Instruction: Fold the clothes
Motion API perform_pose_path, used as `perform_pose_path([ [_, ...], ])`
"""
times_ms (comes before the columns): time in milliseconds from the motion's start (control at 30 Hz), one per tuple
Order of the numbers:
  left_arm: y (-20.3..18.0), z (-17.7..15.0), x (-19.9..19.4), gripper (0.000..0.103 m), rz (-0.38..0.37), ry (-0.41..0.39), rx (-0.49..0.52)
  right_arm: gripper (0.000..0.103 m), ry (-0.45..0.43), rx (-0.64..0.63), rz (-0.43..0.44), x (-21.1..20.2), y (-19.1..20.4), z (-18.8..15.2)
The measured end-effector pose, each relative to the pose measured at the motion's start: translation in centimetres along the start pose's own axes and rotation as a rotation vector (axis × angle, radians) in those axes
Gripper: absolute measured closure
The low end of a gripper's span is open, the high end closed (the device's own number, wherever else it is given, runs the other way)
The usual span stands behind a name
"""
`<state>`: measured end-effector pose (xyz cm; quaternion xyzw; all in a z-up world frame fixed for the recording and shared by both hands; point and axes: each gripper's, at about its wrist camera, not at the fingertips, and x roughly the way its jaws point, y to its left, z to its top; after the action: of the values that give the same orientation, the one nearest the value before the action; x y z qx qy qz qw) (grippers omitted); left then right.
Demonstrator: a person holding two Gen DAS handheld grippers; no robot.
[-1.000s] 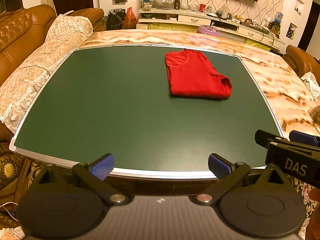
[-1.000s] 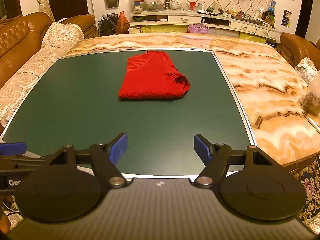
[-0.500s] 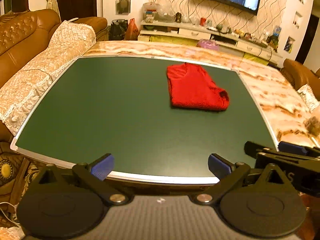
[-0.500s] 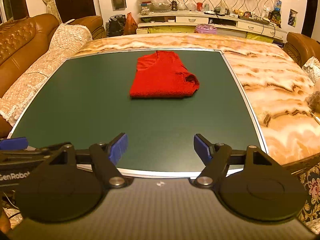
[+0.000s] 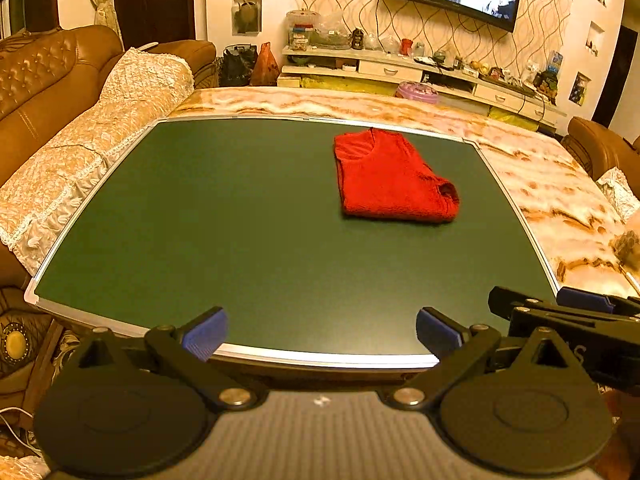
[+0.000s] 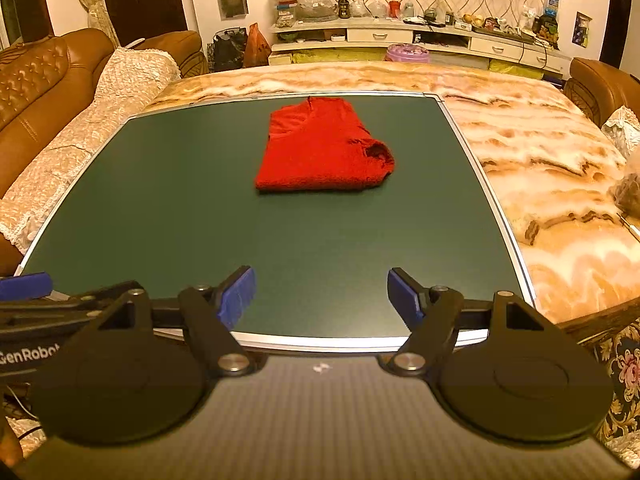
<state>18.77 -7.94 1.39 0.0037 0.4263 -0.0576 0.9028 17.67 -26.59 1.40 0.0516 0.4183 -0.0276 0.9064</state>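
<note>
Since a second ago both views have tipped upward and drawn back a little: more of the far wall and the television shows above the worktop [image 5: 540,184], and the red garment [image 5: 394,178] sits lower and smaller against the green mat [image 5: 200,220], while the garment itself has not shifted on the mat. The left tongs [image 5: 320,330] and the right tongs [image 6: 322,294] both hang over the near edge of the mat with their blue pads spread wide and nothing between them. The red garment lies well ahead of both, to the right of the left tongs' line and roughly straight out from the right tongs, folded into a compact rectangle with the neckline at its far end and a sleeve opening bulging at its near right corner. That is how the task wants it to lie, so the retreat reads as the tongs leaving a finished fold, though that loose sleeve corner could yet invite a tidy. No basket, box or other container stands on the mat; the only one near is a lidded purple tub [image 6: 407,53] beyond the worktop's far edge, its contents hidden.
</note>
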Motion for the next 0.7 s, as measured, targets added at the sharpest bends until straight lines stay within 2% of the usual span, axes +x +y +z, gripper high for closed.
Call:
perform_pose_path([
  [300, -0.8, 0.4, 0.5, 0.003, 0.016, 0.002, 0.015, 0.022, 0.005, 0.019, 0.006, 0.9, -0.4, 0.1],
  [700, -1.1, 1.0, 2.4, 0.006, 0.021, 0.055, -0.003, 0.022, 0.010, 0.047, 0.015, 2.1, -0.8, 0.2],
])
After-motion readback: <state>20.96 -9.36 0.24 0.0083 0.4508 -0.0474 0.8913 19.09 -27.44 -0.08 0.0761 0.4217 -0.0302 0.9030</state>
